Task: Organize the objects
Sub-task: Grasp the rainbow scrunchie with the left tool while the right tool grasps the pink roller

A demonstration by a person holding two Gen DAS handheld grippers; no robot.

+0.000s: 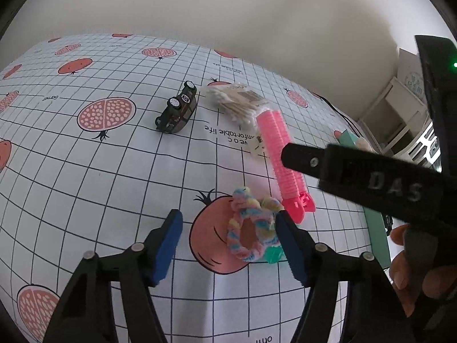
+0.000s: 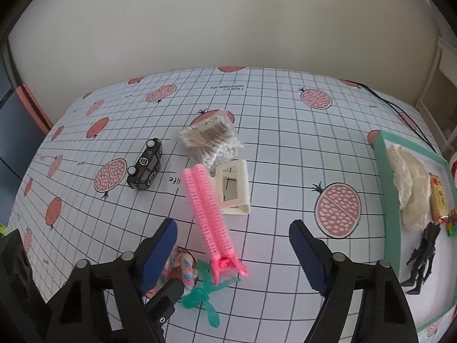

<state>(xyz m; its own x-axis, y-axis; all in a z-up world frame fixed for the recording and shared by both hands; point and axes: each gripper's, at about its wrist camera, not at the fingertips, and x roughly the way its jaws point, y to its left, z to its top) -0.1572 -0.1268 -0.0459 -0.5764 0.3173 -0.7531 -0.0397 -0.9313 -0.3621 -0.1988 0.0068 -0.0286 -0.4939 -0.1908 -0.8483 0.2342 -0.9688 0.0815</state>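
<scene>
My left gripper (image 1: 228, 240) is open, low over the tablecloth, with a pastel fluffy scrunchie (image 1: 251, 228) lying between its fingers, close to the right one. A pink hair roller clip (image 1: 281, 154) lies just beyond it, also in the right wrist view (image 2: 211, 214). My right gripper (image 2: 232, 254) is open and empty above the pink clip's hinge end. The scrunchie (image 2: 182, 268) shows partly hidden behind the right gripper's left finger, beside a green plastic piece (image 2: 205, 294). A dark toy car (image 2: 145, 165) lies on its side. A bag of cotton swabs (image 2: 211, 140) and a cream clip (image 2: 234, 188) lie nearby.
A teal-rimmed tray (image 2: 385, 188) at the right holds cream fluffy cloths (image 2: 411, 185), a snack packet (image 2: 440, 200) and a black figure (image 2: 422, 257). A black cable (image 2: 400, 111) runs across the far right. A wall stands behind the table; shelves (image 1: 400, 120) stand at the right.
</scene>
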